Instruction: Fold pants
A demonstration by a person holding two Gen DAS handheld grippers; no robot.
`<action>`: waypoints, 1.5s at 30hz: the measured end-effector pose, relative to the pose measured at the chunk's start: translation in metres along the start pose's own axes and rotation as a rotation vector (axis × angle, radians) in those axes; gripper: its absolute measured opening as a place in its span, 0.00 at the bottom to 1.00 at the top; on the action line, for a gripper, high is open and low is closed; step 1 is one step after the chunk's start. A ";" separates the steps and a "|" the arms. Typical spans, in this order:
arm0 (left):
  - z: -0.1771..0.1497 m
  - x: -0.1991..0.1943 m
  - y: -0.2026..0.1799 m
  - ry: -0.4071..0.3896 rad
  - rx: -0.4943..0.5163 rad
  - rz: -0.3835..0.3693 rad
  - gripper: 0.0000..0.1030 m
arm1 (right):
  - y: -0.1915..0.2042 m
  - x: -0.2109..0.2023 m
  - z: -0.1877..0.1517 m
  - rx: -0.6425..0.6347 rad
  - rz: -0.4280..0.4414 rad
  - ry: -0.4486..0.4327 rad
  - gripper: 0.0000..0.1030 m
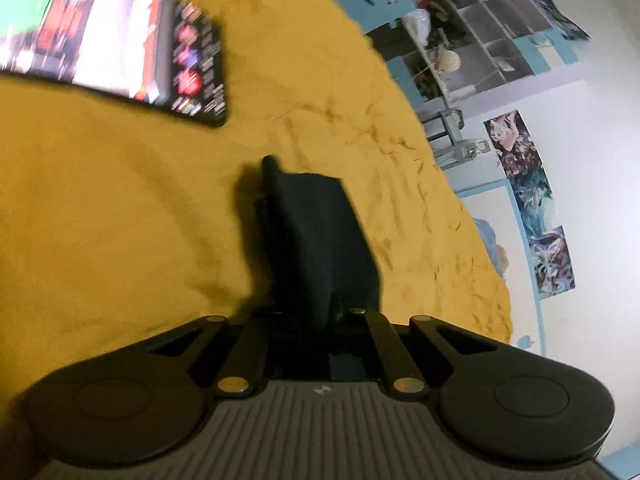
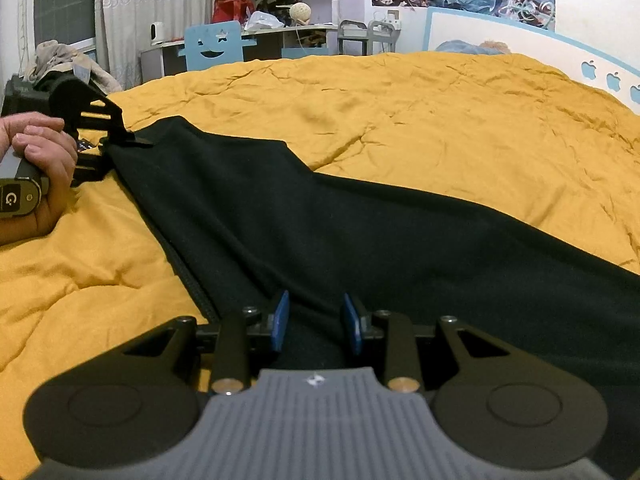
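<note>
Two grippers grasp the black pants [image 2: 320, 224], spread across the yellow bed [image 2: 440, 120]. Left gripper [image 2: 132, 138] is clamped on one corner; right gripper [image 2: 316, 324] pinches bunched cloth. Advise lifting both together, keeping the edge taut.

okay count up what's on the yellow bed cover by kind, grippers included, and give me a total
Black pants: 1
Handheld grippers: 2, the left gripper shut on the pants' far corner, the right gripper with the near edge between its blue pads
Printed box or book, blurred: 1
Total: 4
</note>
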State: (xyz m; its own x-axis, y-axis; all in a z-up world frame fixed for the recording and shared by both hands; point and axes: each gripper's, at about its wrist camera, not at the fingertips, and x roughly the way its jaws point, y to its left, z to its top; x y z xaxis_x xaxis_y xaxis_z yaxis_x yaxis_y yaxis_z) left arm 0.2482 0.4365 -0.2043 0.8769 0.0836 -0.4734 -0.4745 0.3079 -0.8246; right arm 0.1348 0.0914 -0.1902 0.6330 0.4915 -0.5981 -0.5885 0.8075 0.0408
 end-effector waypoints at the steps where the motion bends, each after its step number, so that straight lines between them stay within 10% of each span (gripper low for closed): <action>1: -0.001 -0.003 -0.007 -0.015 0.024 -0.004 0.05 | 0.000 0.000 0.000 0.002 0.000 0.000 0.26; 9: -0.026 -0.043 -0.082 -0.103 0.301 -0.135 0.05 | -0.032 -0.033 0.011 0.203 0.025 -0.036 0.32; 15: -0.111 -0.068 -0.159 -0.164 0.813 -0.218 0.05 | -0.079 -0.088 -0.006 0.380 -0.036 -0.076 0.34; 24: -0.300 -0.048 -0.163 0.146 1.440 -0.210 0.09 | -0.148 -0.153 -0.050 0.605 -0.190 -0.100 0.35; 29: -0.348 -0.054 -0.141 0.261 1.683 -0.216 0.24 | -0.161 -0.162 -0.059 0.655 -0.194 -0.106 0.35; 37: -0.280 -0.102 -0.138 0.352 1.536 -0.386 0.44 | -0.161 -0.154 -0.055 0.698 -0.144 -0.091 0.36; 45: -0.125 -0.106 -0.103 0.179 0.993 -0.115 0.70 | -0.155 -0.119 -0.029 0.831 0.039 -0.031 0.41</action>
State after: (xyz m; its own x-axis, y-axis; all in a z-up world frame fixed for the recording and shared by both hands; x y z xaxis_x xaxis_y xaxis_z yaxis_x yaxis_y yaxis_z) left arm 0.1942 0.2776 -0.1080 0.8501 -0.1147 -0.5140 -0.0378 0.9602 -0.2767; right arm 0.1360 -0.1017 -0.1490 0.6408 0.5229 -0.5621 -0.0548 0.7614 0.6459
